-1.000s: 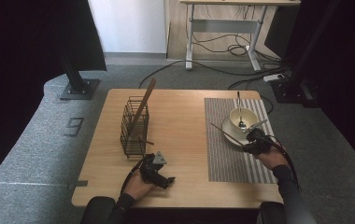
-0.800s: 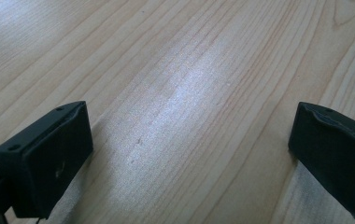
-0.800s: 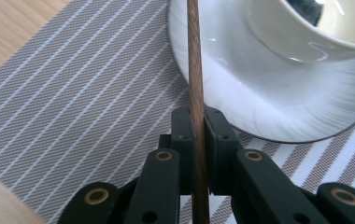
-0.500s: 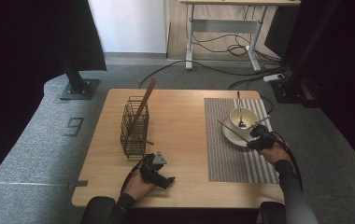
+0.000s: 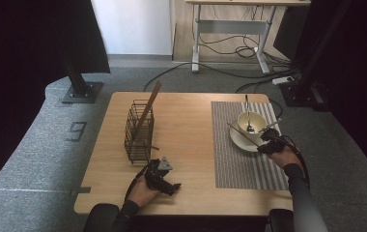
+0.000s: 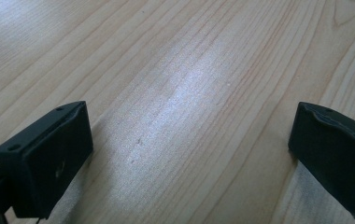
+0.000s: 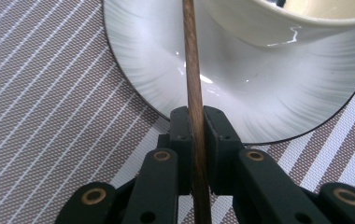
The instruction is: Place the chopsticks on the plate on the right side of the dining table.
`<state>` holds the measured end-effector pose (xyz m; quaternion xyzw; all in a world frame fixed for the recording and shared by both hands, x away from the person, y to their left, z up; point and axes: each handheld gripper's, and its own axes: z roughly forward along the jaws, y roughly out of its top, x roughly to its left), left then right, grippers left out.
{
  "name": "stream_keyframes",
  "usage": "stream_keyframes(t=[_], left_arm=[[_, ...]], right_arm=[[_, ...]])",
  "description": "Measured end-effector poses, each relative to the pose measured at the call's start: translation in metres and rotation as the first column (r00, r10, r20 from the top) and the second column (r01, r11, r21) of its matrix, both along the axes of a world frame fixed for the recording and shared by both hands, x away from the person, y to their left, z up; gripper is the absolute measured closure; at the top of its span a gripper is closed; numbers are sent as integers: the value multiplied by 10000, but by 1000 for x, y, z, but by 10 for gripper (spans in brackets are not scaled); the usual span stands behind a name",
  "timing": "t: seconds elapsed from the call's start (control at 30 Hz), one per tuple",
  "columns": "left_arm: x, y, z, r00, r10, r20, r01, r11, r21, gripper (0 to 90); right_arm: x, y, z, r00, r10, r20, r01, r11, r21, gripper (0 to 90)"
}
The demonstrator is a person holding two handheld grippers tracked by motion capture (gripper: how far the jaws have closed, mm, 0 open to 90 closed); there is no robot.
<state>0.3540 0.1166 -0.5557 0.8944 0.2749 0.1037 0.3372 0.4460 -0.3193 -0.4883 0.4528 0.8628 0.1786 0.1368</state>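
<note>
The right gripper (image 7: pixel 195 140), clamped on a thin brown wooden chopstick (image 7: pixel 190 70), had drawn slightly back from the cream ceramic bowl (image 5: pixel 250 121) toward the person. The stick slanted over the white plate (image 7: pixel 143 60), seemingly bound for the black wire basket (image 5: pixel 138 133). The left gripper (image 6: pixel 189 154) rested on the wooden table (image 6: pixel 180 60), jaws apart.

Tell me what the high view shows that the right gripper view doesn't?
High view: the wire basket with a chopstick leaning in it, the left gripper resting open on the wooden table, and a spoon in the bowl.

Right gripper view: up close, the right gripper pinching a brown chopstick, with the plate's fine ridges.

Both: the chopstick, plate, bowl and striped placemat.
</note>
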Motion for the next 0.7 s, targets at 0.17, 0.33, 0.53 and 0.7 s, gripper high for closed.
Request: stream_keyframes(t=[0.17, 0.33, 0.53, 0.7], left_arm=[[0, 0, 0, 10000, 2, -3, -2, 10000, 1, 0], [0, 0, 0, 10000, 0, -3, 0, 10000, -11, 0], [0, 0, 0, 10000, 0, -3, 0, 10000, -10, 0], [0, 0, 0, 10000, -1, -3, 1, 10000, -9, 0]], right_arm=[[3, -3, -3, 9999, -124, 82, 124, 9999, -28, 795], [6, -7, -3, 9994, -298, 156, 298, 9996, 12, 760], [6, -11, -3, 9987, -439, 247, 438, 9990, 67, 748], [2, -12, 1, 9974, -503, 521, 476, 9975, 521, 657]])
